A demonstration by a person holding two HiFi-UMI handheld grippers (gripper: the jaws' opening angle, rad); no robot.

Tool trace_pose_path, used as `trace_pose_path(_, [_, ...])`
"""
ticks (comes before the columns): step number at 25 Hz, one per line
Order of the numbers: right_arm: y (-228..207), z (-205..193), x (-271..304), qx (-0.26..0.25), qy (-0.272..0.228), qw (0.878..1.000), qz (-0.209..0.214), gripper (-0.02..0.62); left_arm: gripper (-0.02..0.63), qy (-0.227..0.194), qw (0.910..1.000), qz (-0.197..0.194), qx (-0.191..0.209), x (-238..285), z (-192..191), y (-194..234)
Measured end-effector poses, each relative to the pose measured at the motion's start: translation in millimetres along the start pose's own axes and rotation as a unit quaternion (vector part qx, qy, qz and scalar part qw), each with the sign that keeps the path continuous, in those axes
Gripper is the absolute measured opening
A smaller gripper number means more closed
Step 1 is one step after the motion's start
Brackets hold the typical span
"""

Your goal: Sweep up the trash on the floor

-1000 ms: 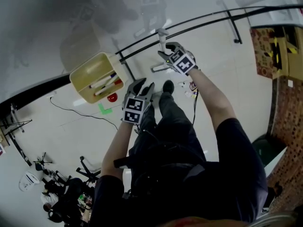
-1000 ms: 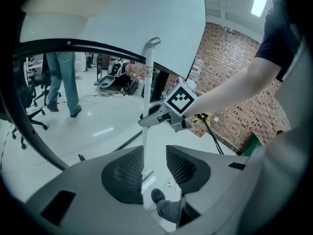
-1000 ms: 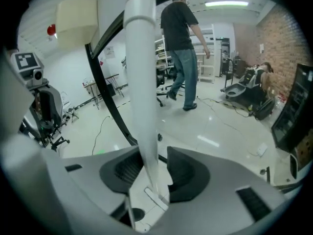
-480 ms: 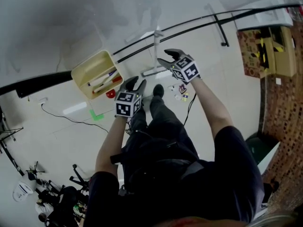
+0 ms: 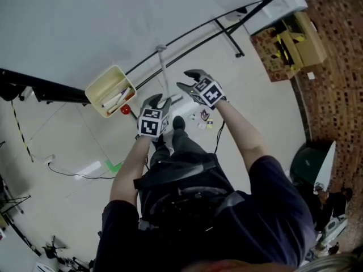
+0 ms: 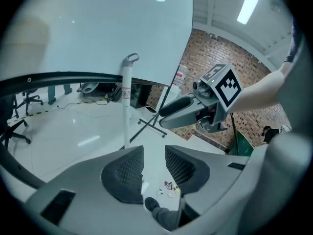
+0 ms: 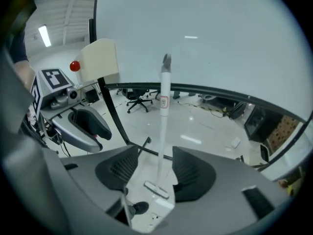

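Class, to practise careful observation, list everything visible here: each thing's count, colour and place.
broom: one, white, standing upright on the floor, centre
trash: one small cluster, mixed colours, floor right of the broom's foot
box: one, cream, left of broom, pens inside
ball: one, red, against the box
tape: one patch, green, floor at left
cardboard boxes: several, tan, far right
shoe: one, black, beside the trash
left gripper: grey, jaws apart, closing, empty
right gripper: grey, jaws wide apart, empty
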State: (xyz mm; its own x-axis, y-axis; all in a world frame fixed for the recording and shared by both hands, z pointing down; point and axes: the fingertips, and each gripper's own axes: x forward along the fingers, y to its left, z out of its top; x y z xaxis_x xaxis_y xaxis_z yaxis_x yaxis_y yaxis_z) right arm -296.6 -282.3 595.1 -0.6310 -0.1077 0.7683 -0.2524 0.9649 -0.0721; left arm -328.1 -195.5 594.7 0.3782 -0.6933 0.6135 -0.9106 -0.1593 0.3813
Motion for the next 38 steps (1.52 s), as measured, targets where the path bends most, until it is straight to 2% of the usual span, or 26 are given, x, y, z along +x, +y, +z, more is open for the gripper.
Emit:
trace_pose_path(3, [-4,-16,-25,0.021,0.023,0.998,-0.046,0.249,0.135,0.014,0.9991,-0.014,0.037,7,12,-21])
trace_pose_path(5, [2,-27,-42,0.060,0.026,0.995,-0.072,0.236,0.073,0.011,0.9985,-0.010,0.052,6,21,-30])
trace_pose_path(7, [15,-35,-60,0.109,0.018,0.990,-0.090,0.185,0.017,0.005,0.9985,-0.016,0.053,4,27,-40])
trace_pose_path(8, [22,-41,-67,0.129,0.016,0.987,-0.096,0.139,0.017,0.005,0.9984,-0.025,0.051,3,29,-46])
trace_pose_path(9, [26,-49,-74,0.142,0.018,0.984,-0.103,0.057,0.017,0.007,0.9982,-0.033,0.049,4,32,-51])
trace_pose_path(10, [26,-59,-80,0.149,0.024,0.982,-0.112,0.008,0.017,0.009,0.9980,-0.039,0.049,6,36,-57])
trace_pose_path(12, [23,-73,-98,0.159,0.037,0.978,-0.131,0.008,0.017,0.008,0.9976,-0.045,0.053,10,44,-71])
trace_pose_path(14, [30,-75,-116,0.181,0.028,0.973,-0.138,0.008,0.017,0.008,0.9972,-0.050,0.054,9,42,-86])
trace_pose_path(18, [45,-67,-131,0.225,-0.025,0.965,-0.135,0.008,0.017,0.007,0.9969,-0.052,0.058,-9,36,-101])
trace_pose_path(21, [50,-45,-152,0.250,-0.093,0.955,-0.127,0.008,0.017,-0.013,0.9976,-0.046,0.050,-25,46,-108])
trace_pose_path(26, [78,-12,-197,0.229,-0.179,0.952,-0.102,0.008,0.017,-0.049,0.9985,-0.010,0.024,-54,38,-117])
trace_pose_path(30, [118,-28,-237,0.217,-0.211,0.950,-0.076,0.009,0.017,-0.091,0.9958,0.010,0.004,-91,24,-153])
trace_pose_path(35, [174,-71,-274,0.221,-0.231,0.946,-0.045,0.009,0.017,-0.138,0.9893,0.014,0.047,-147,4,-227])
trace_pose_path(38, [198,-76,-275,0.201,-0.230,0.952,-0.020,0.009,0.017,-0.161,0.9830,0.029,0.084,-180,8,-246])
